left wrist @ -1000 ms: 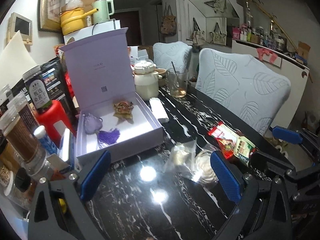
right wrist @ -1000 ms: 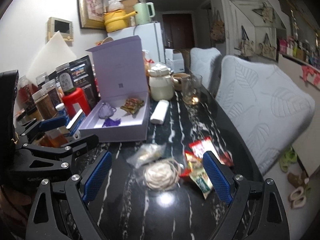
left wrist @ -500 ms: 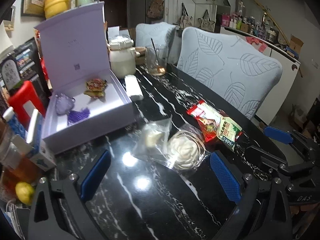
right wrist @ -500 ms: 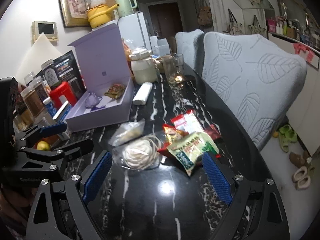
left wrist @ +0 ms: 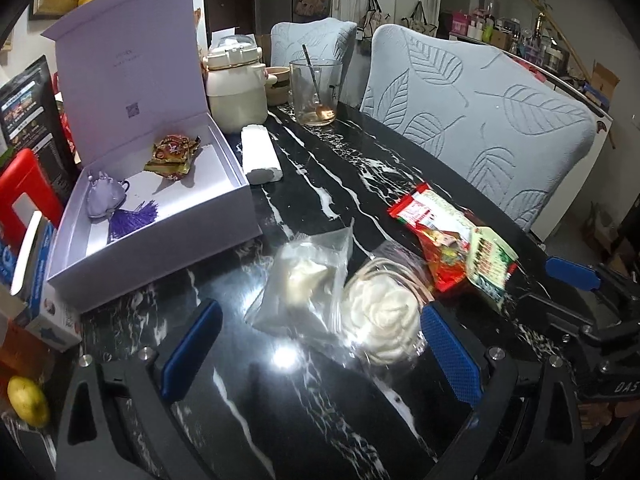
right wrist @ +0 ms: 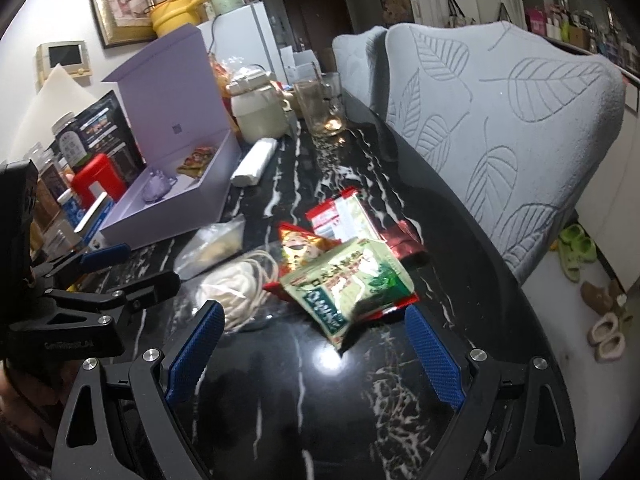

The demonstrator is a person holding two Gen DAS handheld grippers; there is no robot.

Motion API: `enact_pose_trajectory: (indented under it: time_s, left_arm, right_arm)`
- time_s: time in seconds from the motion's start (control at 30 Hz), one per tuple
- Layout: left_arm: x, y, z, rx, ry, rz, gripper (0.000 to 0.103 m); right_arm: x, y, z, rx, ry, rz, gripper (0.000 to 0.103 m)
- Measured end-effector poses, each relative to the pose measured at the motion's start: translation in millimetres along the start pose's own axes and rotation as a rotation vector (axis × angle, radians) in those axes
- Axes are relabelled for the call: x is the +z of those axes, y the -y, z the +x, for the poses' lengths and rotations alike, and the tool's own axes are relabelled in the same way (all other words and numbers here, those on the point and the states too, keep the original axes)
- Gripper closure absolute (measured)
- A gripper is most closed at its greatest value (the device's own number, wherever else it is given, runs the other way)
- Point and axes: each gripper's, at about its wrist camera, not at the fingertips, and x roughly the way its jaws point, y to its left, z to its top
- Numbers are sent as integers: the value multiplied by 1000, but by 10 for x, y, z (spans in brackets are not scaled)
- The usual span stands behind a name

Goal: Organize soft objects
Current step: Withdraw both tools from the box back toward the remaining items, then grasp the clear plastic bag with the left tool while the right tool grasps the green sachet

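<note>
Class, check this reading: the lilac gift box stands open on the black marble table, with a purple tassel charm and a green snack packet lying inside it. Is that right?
Not quite. The lilac gift box does stand open on the black marble table with the purple tassel charm inside, but the green snack packet lies out on the table. The second thing in the box is a red and gold wrapped sweet, as the left wrist view shows.

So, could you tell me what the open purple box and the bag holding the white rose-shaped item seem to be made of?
The purple box looks like stiff matte cardboard: flat walls, crisp edges, and its hinged lid stands up unsupported. The bag around the white rose-shaped item looks like thin clear plastic film: see-through, crinkled, glinting. The item itself seems soft, perhaps fabric or foam; I cannot tell which.
</note>
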Motion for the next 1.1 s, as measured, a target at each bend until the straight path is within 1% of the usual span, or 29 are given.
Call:
enact_pose_trajectory:
  time_s: [0.2,0.3,0.47,0.7,0.77,0.83,0.87,0.93,0.97,1.0,1.03,1.07,1.1]
  left_arm:
    - [131,-109,234,8,-16,-12,2]
    - [184,-157,353,4,-27,-17,2]
    - [235,-195,599,-25,-83,-12,2]
    - [270,-253,778,-60,-106,-41,2]
    - [263,-266,828,-64,-120,-47,4]
    - [246,-290,862,-74,-134,-59,10]
    - [244,-296,860,-69,-125,-58,11]
    - [237,-290,861,-55,-112,-43,21]
    - [229,-278,858,-41,-103,-28,24]
    - [228,-269,858,-32,-98,-17,32]
    - [224,-254,853,-25,-89,-1,43]
    - [222,-240,848,-16,-82,13,48]
    - [227,-237,841,-13,-82,21,49]
  right_arm:
    - [90,108,128,-15,-12,7,10]
    - [129,147,215,-15,-32,18,10]
    - [182,200,333,-9,-56,30,10]
    - [224,263,416,-15,-72,42,10]
    - [225,273,427,-16,-77,43,10]
    - [226,280,434,-17,-80,44,10]
    - [225,283,436,-16,-81,44,10]
    - [221,280,447,-16,-87,40,10]
    - [217,279,450,-16,-88,38,10]
    - [212,277,456,-17,-89,36,10]
    - [206,278,468,-17,-93,36,10]
    - [205,280,482,-15,-96,37,10]
    - [204,282,498,-13,-99,37,10]
